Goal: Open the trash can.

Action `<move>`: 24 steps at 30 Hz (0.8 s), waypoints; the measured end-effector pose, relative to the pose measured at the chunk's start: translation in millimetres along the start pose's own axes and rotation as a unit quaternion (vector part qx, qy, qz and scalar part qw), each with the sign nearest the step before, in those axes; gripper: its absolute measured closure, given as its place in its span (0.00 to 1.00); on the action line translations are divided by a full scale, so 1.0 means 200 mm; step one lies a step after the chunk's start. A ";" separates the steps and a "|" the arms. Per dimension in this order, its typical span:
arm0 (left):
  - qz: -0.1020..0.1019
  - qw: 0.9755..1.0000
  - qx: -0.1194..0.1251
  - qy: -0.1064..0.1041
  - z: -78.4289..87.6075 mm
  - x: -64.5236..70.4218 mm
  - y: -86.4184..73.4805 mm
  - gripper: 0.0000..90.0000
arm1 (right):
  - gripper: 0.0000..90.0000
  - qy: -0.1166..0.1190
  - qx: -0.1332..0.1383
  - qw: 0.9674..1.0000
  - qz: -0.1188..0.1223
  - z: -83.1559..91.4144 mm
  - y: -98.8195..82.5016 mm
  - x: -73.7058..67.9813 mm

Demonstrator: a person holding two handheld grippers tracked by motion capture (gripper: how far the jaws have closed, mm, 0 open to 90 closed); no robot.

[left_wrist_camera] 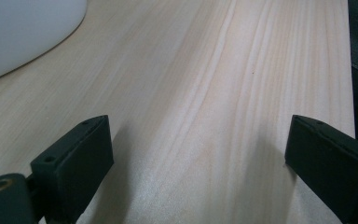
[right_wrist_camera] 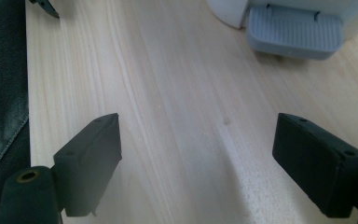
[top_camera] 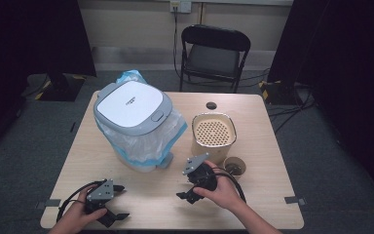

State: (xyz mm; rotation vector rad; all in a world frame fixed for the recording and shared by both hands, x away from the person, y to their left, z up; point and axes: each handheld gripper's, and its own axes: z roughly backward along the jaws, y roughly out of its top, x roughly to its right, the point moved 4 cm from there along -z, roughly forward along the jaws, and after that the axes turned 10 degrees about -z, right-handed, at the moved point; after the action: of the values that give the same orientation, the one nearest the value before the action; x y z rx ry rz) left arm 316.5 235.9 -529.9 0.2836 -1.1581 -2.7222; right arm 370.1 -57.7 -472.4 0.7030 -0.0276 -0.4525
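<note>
Your left gripper point(top_camera: 111, 202) sits low at the counter's point(top_camera: 141, 195) near left corner, jaws spread wide with bare wood between them, close to the front edge. Your right gripper point(top_camera: 189, 185) hangs over the near middle, jaws parted and empty, pointing toward your left. The stretch of wood between the two grippers lies free. The pedal bin point(top_camera: 135, 122) with its white lid and blue-edged liner stands just behind, its grey pedal point(right_wrist_camera: 294, 30) facing you. Right of it stand a beige perforated-top container point(top_camera: 214, 136) and a small brown cup point(top_camera: 234, 167). A folding chair point(top_camera: 213, 56) stands beyond the far edge on grey carpet.
</note>
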 end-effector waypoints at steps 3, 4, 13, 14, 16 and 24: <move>0.000 1.000 0.000 0.000 0.00 0.00 0.00 0.08 | 0.17 0.000 0.002 1.000 0.002 0.01 0.03 0.00; 0.000 1.000 0.000 0.000 0.00 0.00 0.00 0.08 | 0.17 0.001 0.001 1.000 0.003 0.01 0.04 0.00; 0.001 1.000 0.001 0.003 0.00 0.00 0.00 0.07 | 0.17 0.009 -0.012 1.000 0.013 0.03 0.09 0.01; 0.001 1.000 -0.001 0.003 0.00 0.00 0.00 0.07 | 0.17 0.012 -0.012 1.000 0.015 0.03 0.11 0.01; 0.001 1.000 0.000 0.002 0.00 0.00 0.00 0.07 | 0.17 0.012 -0.014 1.000 0.016 0.03 0.12 0.00; 0.001 1.000 -0.001 0.003 0.00 0.00 0.00 0.07 | 0.17 0.014 -0.008 1.000 0.023 0.04 0.17 0.01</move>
State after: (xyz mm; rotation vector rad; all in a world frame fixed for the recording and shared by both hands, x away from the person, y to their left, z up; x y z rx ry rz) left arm 316.5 235.9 -530.0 0.2897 -1.1519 -2.7183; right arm 383.8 -40.7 -445.0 0.6913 -0.0149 -0.3978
